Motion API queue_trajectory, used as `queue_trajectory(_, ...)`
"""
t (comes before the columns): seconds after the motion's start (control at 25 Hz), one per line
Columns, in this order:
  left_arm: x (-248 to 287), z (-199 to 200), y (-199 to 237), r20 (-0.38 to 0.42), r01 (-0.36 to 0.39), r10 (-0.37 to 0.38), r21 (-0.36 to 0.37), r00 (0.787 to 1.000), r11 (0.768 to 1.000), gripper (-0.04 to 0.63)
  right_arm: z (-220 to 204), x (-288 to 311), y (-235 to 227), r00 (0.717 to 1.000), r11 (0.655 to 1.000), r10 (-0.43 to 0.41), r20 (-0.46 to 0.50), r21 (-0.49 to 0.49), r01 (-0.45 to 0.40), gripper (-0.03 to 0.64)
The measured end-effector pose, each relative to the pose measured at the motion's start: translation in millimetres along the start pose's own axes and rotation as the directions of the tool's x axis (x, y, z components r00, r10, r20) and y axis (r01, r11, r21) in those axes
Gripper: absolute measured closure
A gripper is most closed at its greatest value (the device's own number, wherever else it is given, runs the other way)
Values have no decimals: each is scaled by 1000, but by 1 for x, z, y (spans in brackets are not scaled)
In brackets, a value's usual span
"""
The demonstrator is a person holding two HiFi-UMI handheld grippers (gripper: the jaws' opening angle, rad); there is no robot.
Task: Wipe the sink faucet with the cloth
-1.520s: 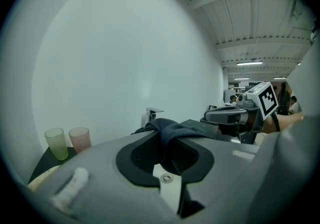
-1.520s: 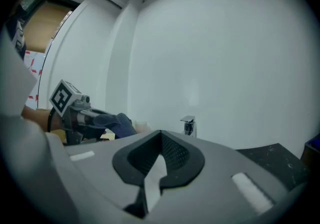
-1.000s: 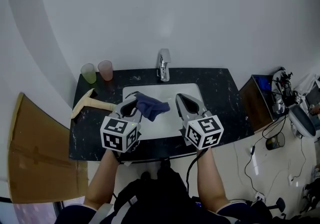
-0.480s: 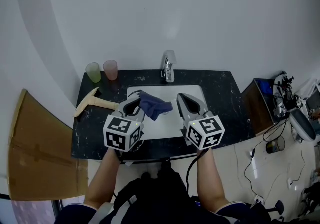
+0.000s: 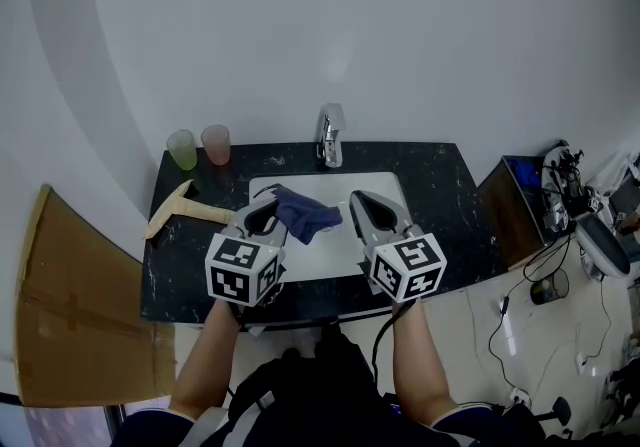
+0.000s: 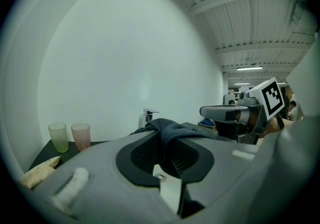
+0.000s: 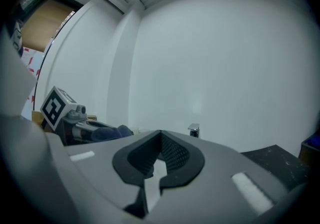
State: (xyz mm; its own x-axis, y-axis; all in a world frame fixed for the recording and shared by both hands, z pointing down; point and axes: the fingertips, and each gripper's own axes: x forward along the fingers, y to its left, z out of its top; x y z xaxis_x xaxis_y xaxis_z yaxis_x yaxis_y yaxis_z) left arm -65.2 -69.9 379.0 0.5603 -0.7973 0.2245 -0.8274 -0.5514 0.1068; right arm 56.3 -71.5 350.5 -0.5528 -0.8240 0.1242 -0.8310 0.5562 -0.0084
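Left gripper (image 5: pixel 262 203): lower centre-left, jaws clamped on dark blue cloth (image 5: pixel 306 216), which drapes rightward over the white sink basin (image 5: pixel 335 245). Right gripper (image 5: pixel 358 199): jaws closed, empty, just right of cloth. Chrome faucet (image 5: pixel 328 135): frame centre, against the wall, with bare basin between it and both grippers.

Both forearms come up from 6 o'clock in the head view, bare and roughly side by side. The left forearm (image 5: pixel 205 355) carries the left hand-held gripper (image 5: pixel 268 197), its nose angled toward 1 o'clock. Its jaws are pinched on a fold of the dark blue cloth (image 5: pixel 305 215), which hangs off toward 3 o'clock. The right forearm (image 5: pixel 418 355) carries the right hand-held gripper (image 5: pixel 358 198), nose angled toward 11 o'clock, jaws pressed together with nothing between them. The left marker cube (image 5: pixel 242 270) and right marker cube (image 5: pixel 408 267) sit at the wrist ends. The two noses are near each other but apart.
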Motion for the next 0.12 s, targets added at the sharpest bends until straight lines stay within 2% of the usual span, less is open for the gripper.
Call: queue_trajectory(0.12, 2, -1, -1, 1, 2, -2, -1, 1000, 1000, 551, -1, -1, -1, 1000, 1000, 1, -1, 0, -1, 612)
